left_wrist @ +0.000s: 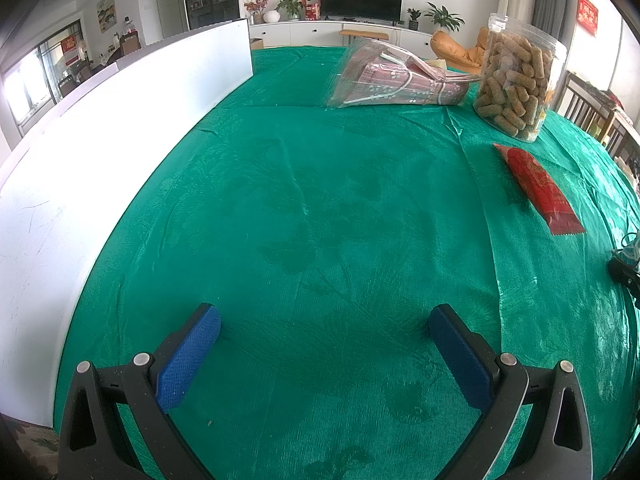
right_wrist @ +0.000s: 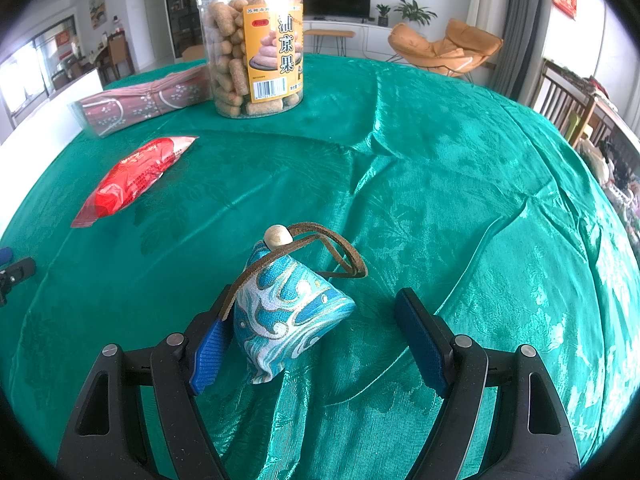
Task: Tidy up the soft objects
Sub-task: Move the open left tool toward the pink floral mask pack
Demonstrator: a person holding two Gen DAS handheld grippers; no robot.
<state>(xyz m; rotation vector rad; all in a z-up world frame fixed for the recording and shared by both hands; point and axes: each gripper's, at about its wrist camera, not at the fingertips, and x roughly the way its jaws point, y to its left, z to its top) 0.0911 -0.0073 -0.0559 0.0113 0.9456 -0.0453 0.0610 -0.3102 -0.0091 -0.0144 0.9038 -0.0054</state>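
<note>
A blue and white brocade pouch [right_wrist: 286, 314] with a brown cord and a wooden bead [right_wrist: 277, 237] lies on the green tablecloth between the jaws of my right gripper [right_wrist: 316, 338]. The jaws are open; the left pad touches the pouch, the right pad is apart from it. A red snack packet [right_wrist: 132, 176] lies to the left of it, and shows in the left wrist view [left_wrist: 538, 188] too. A clear bag of pink patterned cloth [left_wrist: 396, 78] lies at the far side. My left gripper [left_wrist: 326, 356] is open and empty over bare cloth.
A clear jar of brown snacks [right_wrist: 254, 44] stands at the far side next to the cloth bag [right_wrist: 140, 100]; it also shows in the left wrist view [left_wrist: 518, 80]. A white board [left_wrist: 92, 160] runs along the table's left edge. Wooden chairs [right_wrist: 568, 108] stand at the right.
</note>
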